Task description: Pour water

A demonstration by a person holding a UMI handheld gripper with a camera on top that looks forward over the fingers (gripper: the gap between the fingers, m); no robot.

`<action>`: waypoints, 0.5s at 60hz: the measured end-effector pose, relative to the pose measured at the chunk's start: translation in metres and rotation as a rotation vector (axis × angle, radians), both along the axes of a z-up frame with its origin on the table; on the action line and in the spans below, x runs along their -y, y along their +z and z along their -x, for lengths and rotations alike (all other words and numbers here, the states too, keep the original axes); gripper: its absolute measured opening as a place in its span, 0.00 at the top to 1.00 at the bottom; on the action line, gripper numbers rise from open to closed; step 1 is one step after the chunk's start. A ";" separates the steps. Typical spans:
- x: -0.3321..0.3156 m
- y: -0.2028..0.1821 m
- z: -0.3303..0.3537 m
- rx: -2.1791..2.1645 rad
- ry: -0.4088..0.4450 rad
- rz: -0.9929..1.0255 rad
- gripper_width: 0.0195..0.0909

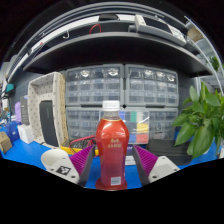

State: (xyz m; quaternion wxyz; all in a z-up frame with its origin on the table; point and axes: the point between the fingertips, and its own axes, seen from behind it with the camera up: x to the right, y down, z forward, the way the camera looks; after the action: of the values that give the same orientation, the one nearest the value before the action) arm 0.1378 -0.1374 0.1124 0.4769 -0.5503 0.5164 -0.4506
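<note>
Nearest to us, our gripper has its two fingers closed against one red bottle, the purple pads pressing its sides. The bottle stands upright between the fingers, its white cap on top, above a blue table. To the right we see one green plant. Beyond stand two drawer cabinets, side by side under a shelf.
</note>
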 end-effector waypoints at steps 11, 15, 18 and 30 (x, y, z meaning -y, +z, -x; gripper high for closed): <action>-0.006 -0.001 0.060 -0.016 -0.047 -0.035 0.13; -0.012 -0.005 0.084 -0.033 -0.064 -0.049 0.12; -0.016 -0.008 0.100 -0.043 -0.078 -0.051 0.12; -0.040 -0.019 0.146 -0.091 -0.097 -0.040 0.12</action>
State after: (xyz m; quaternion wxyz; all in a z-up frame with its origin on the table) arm -0.0085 -0.0974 0.0936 0.4415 -0.5350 0.5726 -0.4370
